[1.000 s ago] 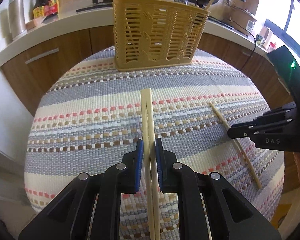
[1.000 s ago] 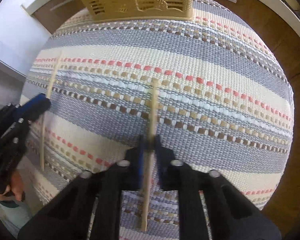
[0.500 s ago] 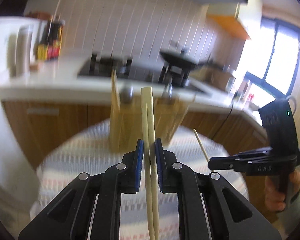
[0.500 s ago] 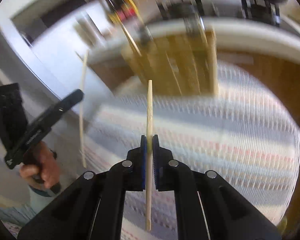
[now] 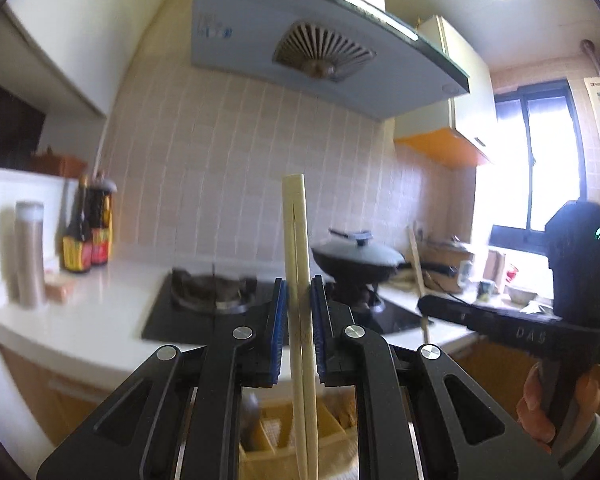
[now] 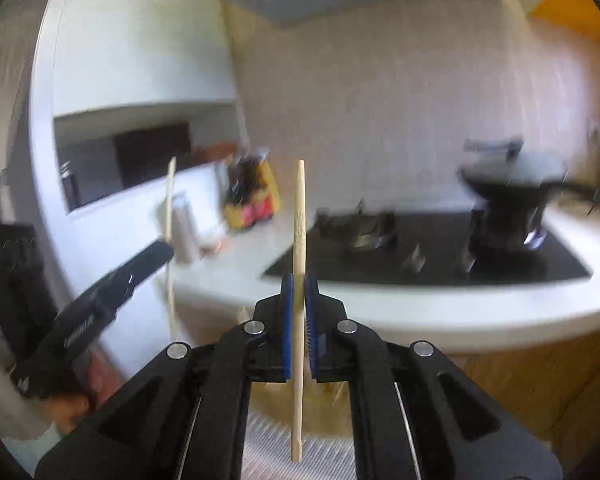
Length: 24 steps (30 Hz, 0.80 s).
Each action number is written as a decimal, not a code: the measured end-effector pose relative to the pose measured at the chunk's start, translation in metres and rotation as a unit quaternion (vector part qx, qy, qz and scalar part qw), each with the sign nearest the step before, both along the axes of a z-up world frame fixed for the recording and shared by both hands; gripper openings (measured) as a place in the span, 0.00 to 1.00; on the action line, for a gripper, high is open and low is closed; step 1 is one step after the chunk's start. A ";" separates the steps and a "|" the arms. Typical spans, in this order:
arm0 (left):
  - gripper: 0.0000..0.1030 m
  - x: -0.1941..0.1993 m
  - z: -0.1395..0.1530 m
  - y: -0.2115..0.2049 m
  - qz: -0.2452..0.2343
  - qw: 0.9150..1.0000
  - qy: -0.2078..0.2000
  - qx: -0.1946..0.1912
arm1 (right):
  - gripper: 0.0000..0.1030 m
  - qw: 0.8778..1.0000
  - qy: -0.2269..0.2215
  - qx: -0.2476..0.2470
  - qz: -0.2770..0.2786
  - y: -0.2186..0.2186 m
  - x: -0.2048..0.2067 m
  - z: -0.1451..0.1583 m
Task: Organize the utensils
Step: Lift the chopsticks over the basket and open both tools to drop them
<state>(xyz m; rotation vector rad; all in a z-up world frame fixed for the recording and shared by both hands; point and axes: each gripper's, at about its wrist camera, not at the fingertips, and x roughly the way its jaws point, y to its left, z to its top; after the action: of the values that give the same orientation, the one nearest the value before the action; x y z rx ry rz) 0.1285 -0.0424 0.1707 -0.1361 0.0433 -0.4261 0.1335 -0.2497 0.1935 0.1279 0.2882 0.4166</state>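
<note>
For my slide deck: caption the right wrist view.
Right gripper holds one chopstick upright before a blurred stove; left gripper alongside holds another.

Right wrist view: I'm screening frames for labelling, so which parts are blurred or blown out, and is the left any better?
Right wrist view: stove and wok smeared, held chopstick sharp. Left wrist view: milder blur, window blown out, chopstick pair crisp; both bent by fisheye.

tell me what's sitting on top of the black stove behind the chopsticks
A dark wok with a grey lid stands on the right burner; the left burner carries no pot. The left gripper and its chopsticks cover the strip between them.
</note>
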 end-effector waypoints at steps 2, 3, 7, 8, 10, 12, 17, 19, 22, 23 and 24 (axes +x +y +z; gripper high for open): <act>0.10 0.007 -0.001 -0.005 0.026 0.999 -0.024 0.002 | 0.04 0.999 -0.022 -0.002 -0.025 -0.002 0.009 0.005; 0.10 0.010 -0.004 -0.010 0.049 0.998 -0.039 0.013 | 0.04 0.999 -0.020 -0.001 -0.038 -0.006 0.020 0.007; 0.10 0.032 -0.018 -0.011 0.054 0.998 -0.041 0.010 | 0.04 0.997 -0.019 0.006 -0.073 -0.019 0.055 -0.003; 0.10 0.036 -0.021 -0.009 0.051 0.998 -0.037 0.005 | 0.04 0.997 -0.022 0.003 -0.079 -0.019 0.060 -0.007; 0.10 0.051 -0.033 -0.007 0.041 0.999 -0.022 -0.007 | 0.04 0.997 -0.019 0.004 -0.080 -0.021 0.071 -0.021; 0.10 0.060 -0.043 -0.003 0.037 0.999 -0.014 -0.014 | 0.04 0.997 -0.021 0.004 -0.080 -0.021 0.076 -0.033; 0.10 0.073 -0.061 -0.001 0.038 0.999 -0.007 -0.014 | 0.04 0.995 -0.042 -0.007 -0.089 -0.011 0.079 -0.055; 0.10 0.073 -0.066 -0.002 0.045 0.999 -0.014 -0.009 | 0.04 0.994 -0.050 -0.010 -0.092 -0.009 0.078 -0.061; 0.11 0.069 -0.071 -0.004 0.062 0.998 -0.031 -0.005 | 0.04 0.994 -0.059 -0.011 -0.094 -0.008 0.076 -0.068; 0.11 0.068 -0.072 -0.004 0.063 0.997 -0.034 -0.003 | 0.05 0.994 -0.060 -0.011 -0.094 -0.008 0.075 -0.070; 0.11 0.067 -0.073 -0.005 0.060 0.998 -0.034 0.000 | 0.05 0.994 -0.059 -0.011 -0.095 -0.009 0.074 -0.073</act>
<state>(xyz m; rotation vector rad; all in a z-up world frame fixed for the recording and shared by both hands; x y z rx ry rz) 0.1957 -0.0470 0.0977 -0.1243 -0.0316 -0.3104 0.2075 -0.2582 0.1205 0.1083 0.1620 0.2315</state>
